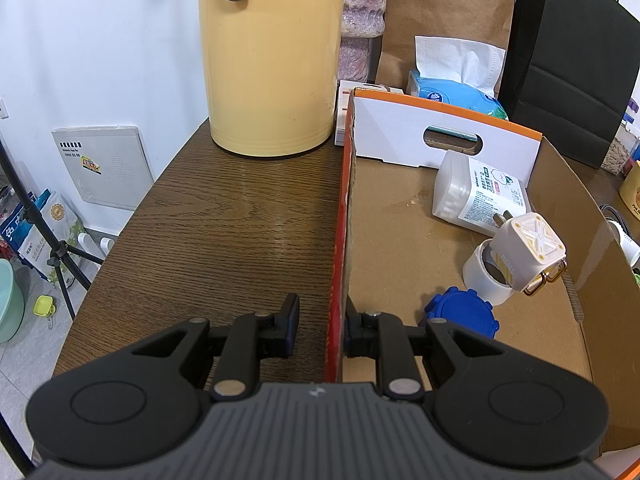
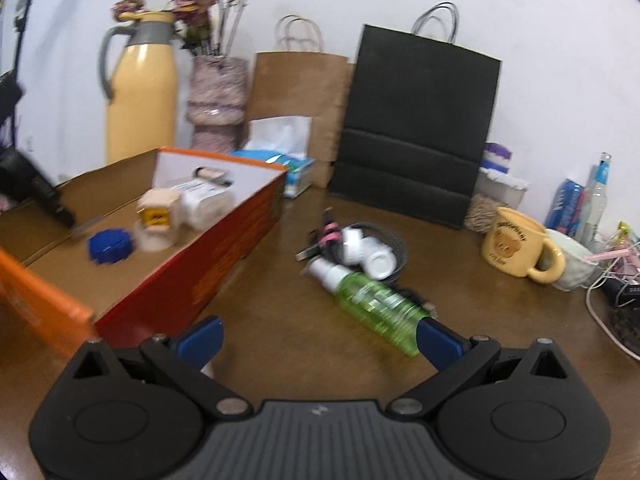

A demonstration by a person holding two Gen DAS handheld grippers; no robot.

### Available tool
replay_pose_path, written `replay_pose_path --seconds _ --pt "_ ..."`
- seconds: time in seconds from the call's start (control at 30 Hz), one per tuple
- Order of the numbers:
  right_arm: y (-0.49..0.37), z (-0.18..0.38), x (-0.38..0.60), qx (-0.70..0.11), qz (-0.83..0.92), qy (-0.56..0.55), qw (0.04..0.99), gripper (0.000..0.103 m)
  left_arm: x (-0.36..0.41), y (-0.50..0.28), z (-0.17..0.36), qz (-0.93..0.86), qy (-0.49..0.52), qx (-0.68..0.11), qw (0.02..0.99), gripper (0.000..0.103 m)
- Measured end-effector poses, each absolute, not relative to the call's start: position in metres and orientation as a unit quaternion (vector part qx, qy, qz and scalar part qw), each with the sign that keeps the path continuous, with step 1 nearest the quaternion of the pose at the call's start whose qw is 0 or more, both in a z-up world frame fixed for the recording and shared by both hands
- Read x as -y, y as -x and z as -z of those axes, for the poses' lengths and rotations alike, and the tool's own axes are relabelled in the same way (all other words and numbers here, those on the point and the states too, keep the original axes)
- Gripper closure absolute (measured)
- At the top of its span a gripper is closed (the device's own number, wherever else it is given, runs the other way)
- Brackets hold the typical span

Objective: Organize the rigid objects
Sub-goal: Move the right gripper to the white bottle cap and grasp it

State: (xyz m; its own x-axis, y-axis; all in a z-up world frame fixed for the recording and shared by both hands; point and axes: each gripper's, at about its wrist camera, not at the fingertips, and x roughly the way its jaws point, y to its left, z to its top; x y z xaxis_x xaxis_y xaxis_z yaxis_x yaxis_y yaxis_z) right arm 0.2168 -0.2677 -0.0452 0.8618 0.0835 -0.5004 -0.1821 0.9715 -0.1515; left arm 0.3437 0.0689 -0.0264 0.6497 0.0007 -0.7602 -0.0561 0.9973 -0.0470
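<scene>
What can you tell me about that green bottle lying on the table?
The green spray bottle lies on its side on the brown wooden table, outside the cardboard box. Its body looks like clear green plastic with a printed label; a white spray head points toward a small dark wire basket. Its base lies close to one blue pad of the open right gripper, which isn't gripping it.

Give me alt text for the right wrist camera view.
The open right gripper points along a brown table toward a green spray bottle lying beside a small dark basket. An open cardboard box with small items sits left; paper bags and a yellow mug stand behind.
</scene>
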Motion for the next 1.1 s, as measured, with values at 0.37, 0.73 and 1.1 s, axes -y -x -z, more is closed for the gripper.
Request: replay_pose_path --seconds 0.37,0.73,1.1 --pt "-0.182 0.055 0.257 -0.270 -0.086 0.100 0.954 0.000 -0.069 -0.344 0.026 -0.016 0.033 -0.418 0.908 0.082" --pt "-0.177 0.061 0.247 -0.282 -0.062 0.094 0.953 0.000 -0.069 -0.344 0.026 -0.016 0.033 -0.418 0.908 0.082" --pt "-0.185 0.065 0.238 -0.300 -0.038 0.073 0.950 0.000 -0.069 -0.344 0.027 -0.016 0.033 -0.418 0.908 0.082"
